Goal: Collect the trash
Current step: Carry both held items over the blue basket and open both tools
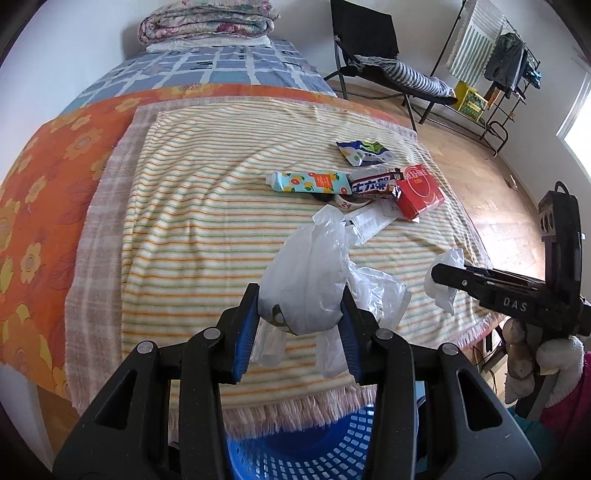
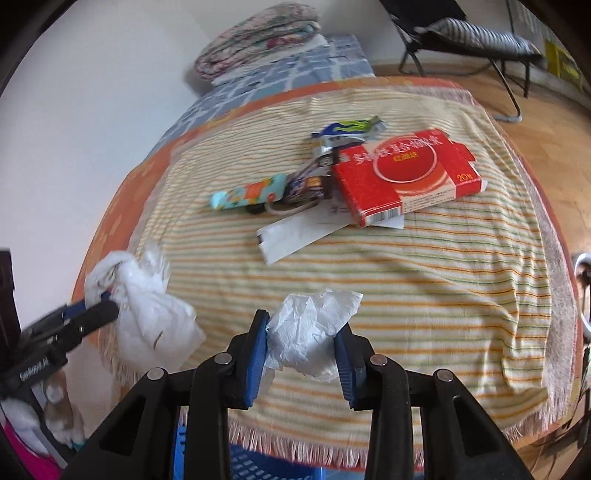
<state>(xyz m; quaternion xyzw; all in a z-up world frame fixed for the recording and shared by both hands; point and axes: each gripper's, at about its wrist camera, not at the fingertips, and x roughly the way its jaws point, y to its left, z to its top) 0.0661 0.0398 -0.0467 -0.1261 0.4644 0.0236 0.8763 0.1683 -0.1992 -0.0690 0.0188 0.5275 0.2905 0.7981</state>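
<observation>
My left gripper (image 1: 301, 317) is shut on a bunched clear plastic bag (image 1: 310, 273), held above the near edge of the striped blanket (image 1: 207, 206); it also shows in the right wrist view (image 2: 147, 317). My right gripper (image 2: 301, 354) is shut on a crumpled white tissue (image 2: 310, 332), also seen in the left wrist view (image 1: 443, 280). On the blanket lie a red box (image 2: 402, 177), a floral tube (image 2: 251, 194), a candy bar wrapper (image 1: 373, 184), a blue-green snack packet (image 1: 364, 151) and a white paper sleeve (image 2: 295, 234).
A blue perforated basket (image 1: 295, 443) sits on the floor below the bed's near edge, under both grippers. Folded quilts (image 1: 207, 22) lie at the bed's far end. A folding chair (image 1: 369, 48) and a clothes rack (image 1: 495, 66) stand on the wooden floor to the right.
</observation>
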